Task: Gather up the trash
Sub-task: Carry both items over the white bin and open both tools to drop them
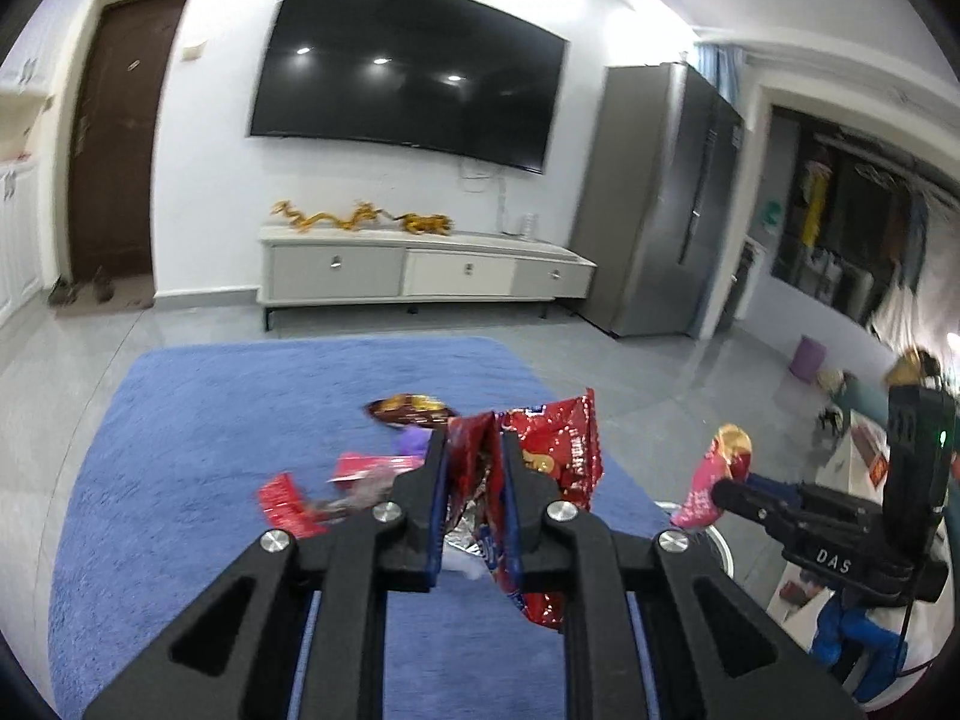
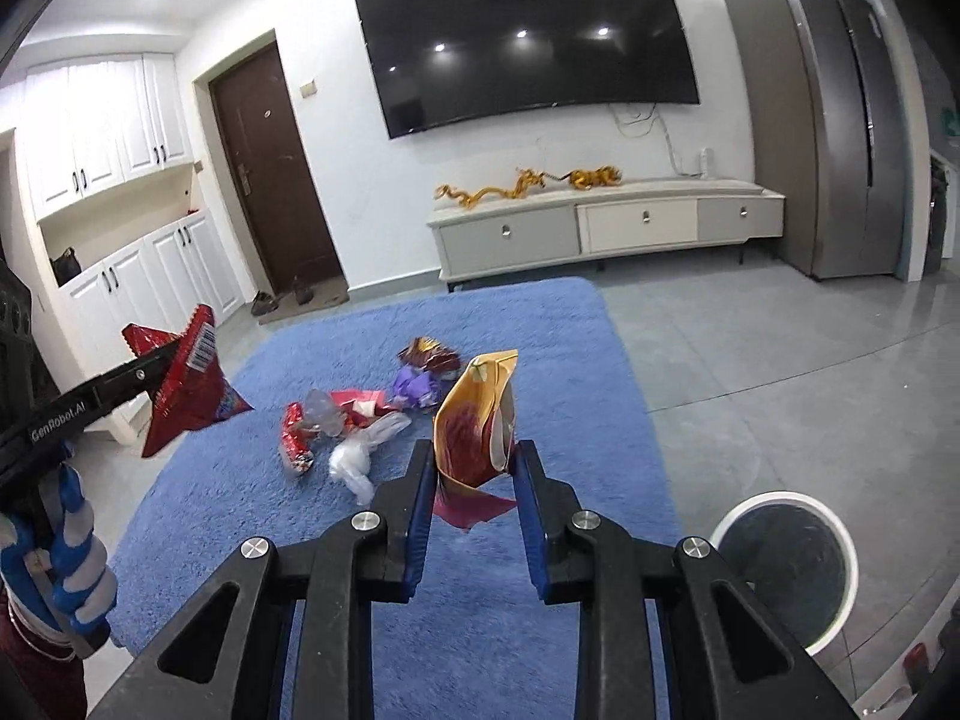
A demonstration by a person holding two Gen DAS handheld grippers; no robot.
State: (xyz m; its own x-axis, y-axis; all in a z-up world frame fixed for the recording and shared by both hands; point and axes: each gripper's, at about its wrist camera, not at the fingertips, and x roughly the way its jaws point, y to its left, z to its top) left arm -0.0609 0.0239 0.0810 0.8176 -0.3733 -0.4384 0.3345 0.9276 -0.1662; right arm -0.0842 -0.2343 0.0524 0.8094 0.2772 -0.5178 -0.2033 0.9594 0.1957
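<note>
My left gripper (image 1: 471, 450) is shut on a crumpled red snack bag (image 1: 561, 450), held up above the blue rug (image 1: 180, 480). From the right wrist view the same bag (image 2: 192, 384) hangs at the left in the left gripper (image 2: 157, 367). My right gripper (image 2: 474, 462) is shut on a gold-and-red wrapper (image 2: 477, 420), also lifted off the rug (image 2: 540, 630). In the left wrist view that wrapper (image 1: 720, 468) looks pink and gold in the right gripper (image 1: 723, 489). More trash lies on the rug: a red wrapper (image 2: 297, 438), clear plastic (image 2: 360, 456), purple scraps (image 2: 414, 387) and a dark snack bag (image 2: 429, 354).
A white round bin (image 2: 786, 564) with a dark inside stands on the grey floor just right of the rug. Beyond the rug are a low TV cabinet (image 2: 600, 228), a wall TV (image 2: 528, 42), a tall grey fridge (image 2: 840, 120) and a brown door (image 2: 270, 168).
</note>
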